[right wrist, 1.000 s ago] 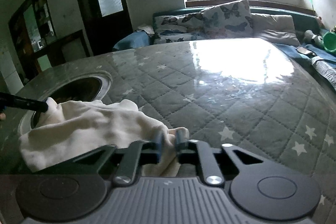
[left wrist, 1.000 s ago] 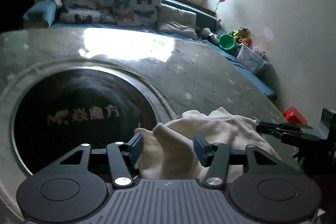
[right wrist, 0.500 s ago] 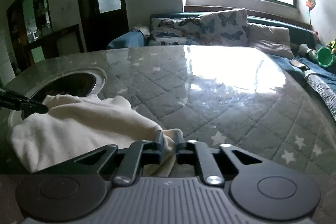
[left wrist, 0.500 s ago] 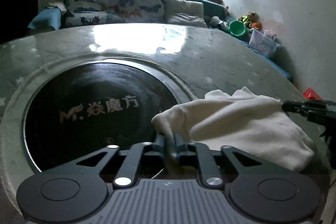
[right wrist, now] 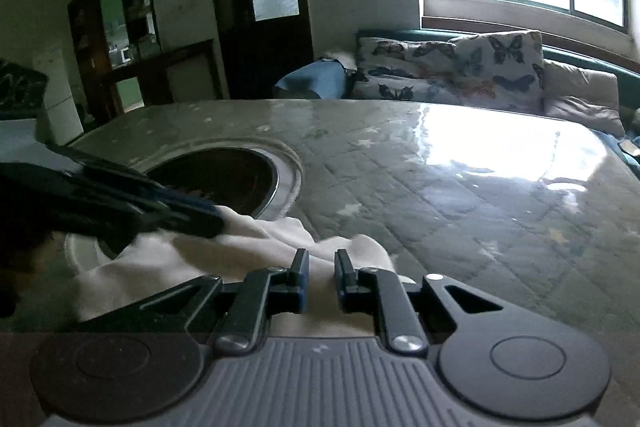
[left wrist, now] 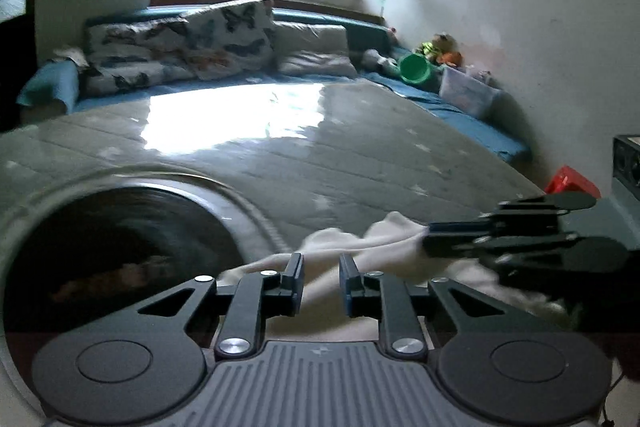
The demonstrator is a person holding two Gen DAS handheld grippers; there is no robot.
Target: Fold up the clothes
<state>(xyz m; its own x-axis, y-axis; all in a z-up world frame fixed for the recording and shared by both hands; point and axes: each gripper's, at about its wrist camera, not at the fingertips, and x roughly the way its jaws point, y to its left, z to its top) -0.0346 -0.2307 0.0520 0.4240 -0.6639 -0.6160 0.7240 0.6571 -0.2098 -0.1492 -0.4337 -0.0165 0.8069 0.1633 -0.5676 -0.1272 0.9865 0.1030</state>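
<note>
both grippers were pinching the cloth (left wrist: 384, 241) half a second ago; now the left gripper (left wrist: 320, 281) and right gripper (right wrist: 321, 277) are spread, cloth between the jaws but let go. that fold looks laid. the cloth, cream, soft and rumpled, lies lower centre on the glossy quilted table (right wrist: 460, 187), beside a dark round inset (left wrist: 120, 239).
</note>
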